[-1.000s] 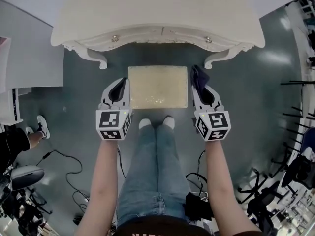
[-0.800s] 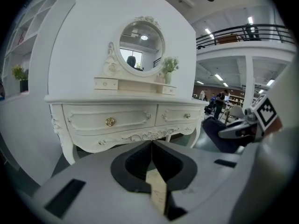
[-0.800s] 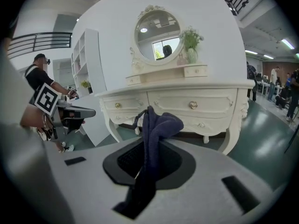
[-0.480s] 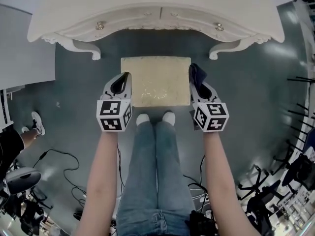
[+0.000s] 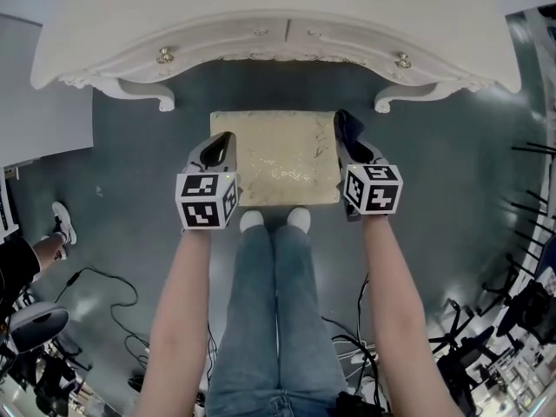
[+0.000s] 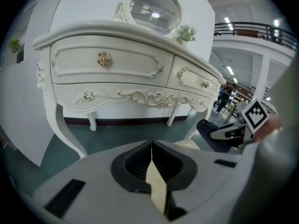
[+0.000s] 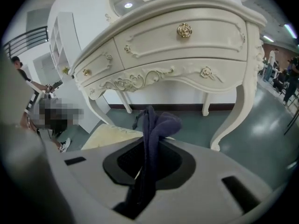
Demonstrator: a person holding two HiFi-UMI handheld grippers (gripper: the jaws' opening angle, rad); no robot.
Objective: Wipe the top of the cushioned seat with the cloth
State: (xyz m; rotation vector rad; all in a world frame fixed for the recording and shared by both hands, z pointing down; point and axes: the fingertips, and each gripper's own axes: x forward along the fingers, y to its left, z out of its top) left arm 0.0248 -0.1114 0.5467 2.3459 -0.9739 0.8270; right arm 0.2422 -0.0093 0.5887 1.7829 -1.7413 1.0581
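One cushioned seat (image 5: pixel 275 157) stands on the floor with a white dressing table (image 5: pixel 278 7) at its 12 o'clock, and the person's two feet (image 5: pixel 274 221) are at its 6 o'clock. There are two grippers, one at each side of the seat. The left gripper (image 5: pixel 221 142), at the 9 o'clock edge, has its jaws pressed together with nothing between them. It probably just waits out of the way. The right gripper (image 5: pixel 346 133), at the 3 o'clock edge, is clamped on the one dark blue cloth (image 7: pixel 156 125), which bunches up above the jaws. Holding the cloth beside the seat looks like a way to sweep in from the edge. The cushion shows no cloth on it, so wiping seems not yet begun.
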